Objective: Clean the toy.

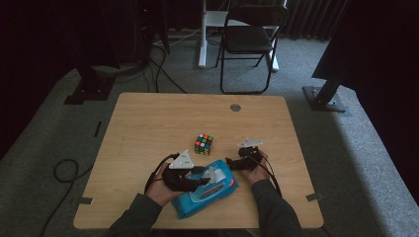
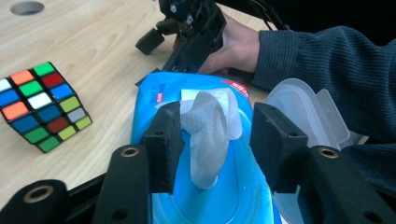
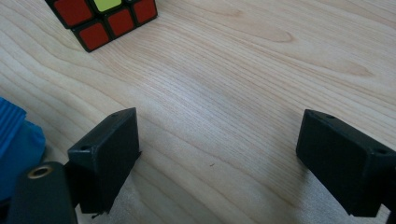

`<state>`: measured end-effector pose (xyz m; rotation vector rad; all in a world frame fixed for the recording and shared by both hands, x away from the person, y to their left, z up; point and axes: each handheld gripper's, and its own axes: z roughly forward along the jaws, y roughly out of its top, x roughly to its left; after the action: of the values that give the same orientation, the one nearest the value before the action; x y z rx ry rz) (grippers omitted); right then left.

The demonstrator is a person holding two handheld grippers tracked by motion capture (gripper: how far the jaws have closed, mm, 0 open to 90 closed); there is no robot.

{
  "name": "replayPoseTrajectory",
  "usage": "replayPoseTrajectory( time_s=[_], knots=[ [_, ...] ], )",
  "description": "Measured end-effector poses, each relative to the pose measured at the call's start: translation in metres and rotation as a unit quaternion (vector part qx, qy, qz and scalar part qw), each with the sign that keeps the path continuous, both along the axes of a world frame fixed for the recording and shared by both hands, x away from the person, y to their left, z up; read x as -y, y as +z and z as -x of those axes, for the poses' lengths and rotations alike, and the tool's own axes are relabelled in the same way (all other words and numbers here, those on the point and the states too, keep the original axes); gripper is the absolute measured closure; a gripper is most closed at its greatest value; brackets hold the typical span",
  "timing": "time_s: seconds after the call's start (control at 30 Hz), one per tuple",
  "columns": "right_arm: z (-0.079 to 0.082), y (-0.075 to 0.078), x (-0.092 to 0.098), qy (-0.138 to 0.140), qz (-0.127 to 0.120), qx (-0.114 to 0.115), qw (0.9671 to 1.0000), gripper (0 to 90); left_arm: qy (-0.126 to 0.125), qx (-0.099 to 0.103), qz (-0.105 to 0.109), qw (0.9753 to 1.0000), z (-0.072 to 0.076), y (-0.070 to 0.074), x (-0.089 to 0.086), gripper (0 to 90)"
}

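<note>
Looking down from the high view, I see the wooden table (image 1: pixel 148 123) with rounded corners, bare across its far half and along both side edges, so there is open room to move that way. Its surface is pale, smooth wood grain, with a small round grommet hole (image 1: pixel 235 107) near the far edge.

Next in size is the blue wet-wipe pack (image 1: pixel 207 190), a soft, glossy plastic pouch lying near the table's near edge, about midway between the two side edges. Its clear hard lid (image 2: pixel 308 109) is flipped open to the side, and a white wipe (image 2: pixel 210 130) stands up out of the opening, crinkled and folded.

My left gripper (image 2: pixel 215 140) sits over the pack with its jaws apart, one on each side of the wipe; the left jaw looks to be touching the wipe, the right one stands clear of it.

My right gripper (image 3: pixel 217 154) rests just beside the pack's right end, jaws spread wide over bare wood with nothing between them.

Smallest is the Rubik's cube (image 1: pixel 203 144), hard and square-edged, sitting just beyond the pack toward the table's middle.
</note>
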<state>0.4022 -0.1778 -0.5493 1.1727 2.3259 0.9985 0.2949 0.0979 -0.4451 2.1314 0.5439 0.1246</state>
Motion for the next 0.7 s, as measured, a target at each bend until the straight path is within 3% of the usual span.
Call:
replayPoseTrajectory(
  time_s=[0.23, 0.5, 0.7],
  knots=[
    [0.0000, -0.0001, 0.0000, 0.000, 0.000, 0.000, 1.0000, 13.0, -0.003, -0.010, -0.016, 0.9998, -0.0016, -0.0069, 0.0050, 63.3],
    [0.0000, -0.0001, 0.0000, 0.000, 0.000, 0.000, 1.0000, 12.9, 0.000, -0.001, -0.023, 0.9997, -0.0015, -0.0090, 0.0064, 85.3],
    [0.0000, 0.0000, 0.0000, 0.000, 0.000, 0.000, 1.0000, 13.0, 0.003, 0.006, -0.023, 0.9997, -0.0006, -0.0079, 0.0063, 88.8]
  ],
)
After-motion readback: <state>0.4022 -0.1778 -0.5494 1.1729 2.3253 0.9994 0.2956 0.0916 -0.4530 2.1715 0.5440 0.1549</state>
